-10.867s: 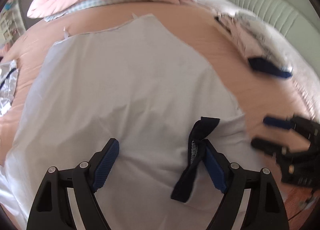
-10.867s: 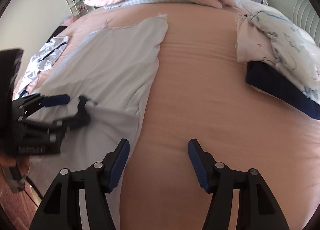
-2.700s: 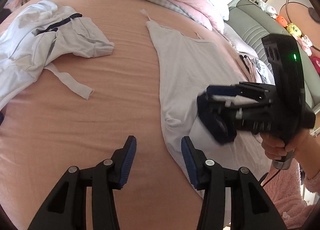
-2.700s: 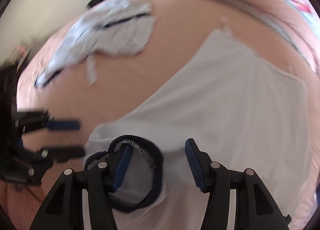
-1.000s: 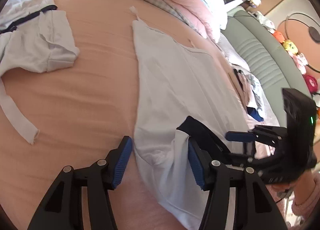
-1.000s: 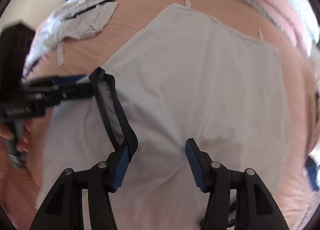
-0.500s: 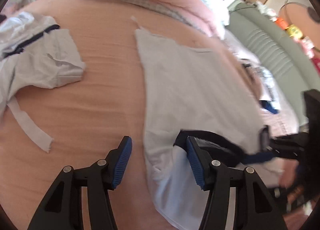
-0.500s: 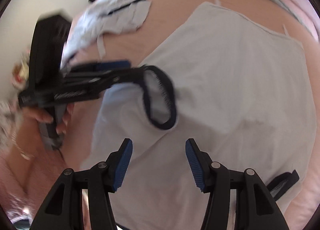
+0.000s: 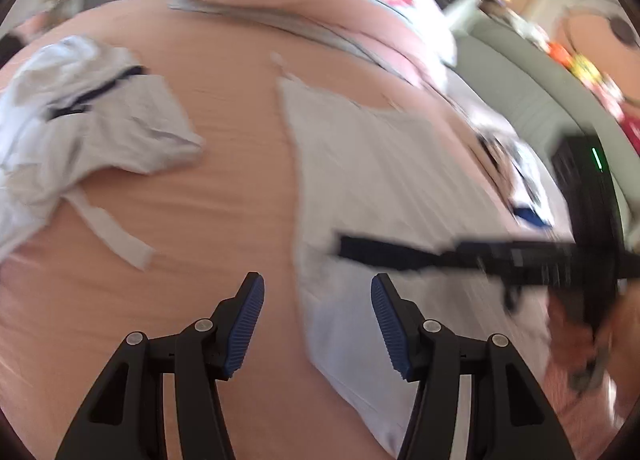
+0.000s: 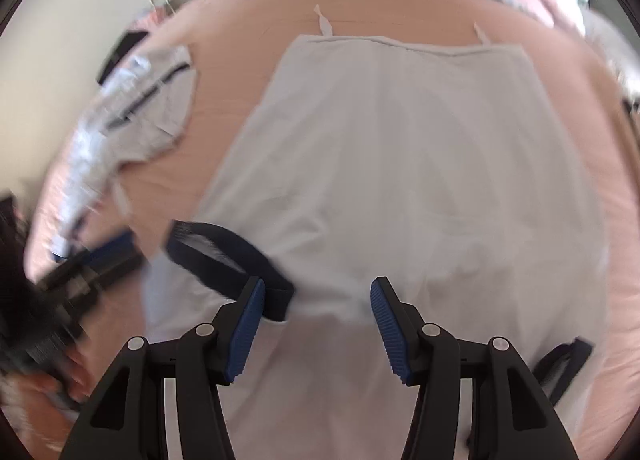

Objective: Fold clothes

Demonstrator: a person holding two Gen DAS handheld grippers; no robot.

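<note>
Both claws spread and empty: left gripper [image 9: 316, 314] over pink bed sheet [image 9: 224, 187], right gripper [image 10: 316, 314] over white dress [image 10: 400, 163] beside its dark strap [image 10: 224, 260].

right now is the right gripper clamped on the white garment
No, the right gripper is open above the white garment, gripping nothing.

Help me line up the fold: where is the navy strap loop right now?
In the right wrist view the navy strap loop lies on the white garment's near-left corner, just beyond the right gripper's left finger.
</note>
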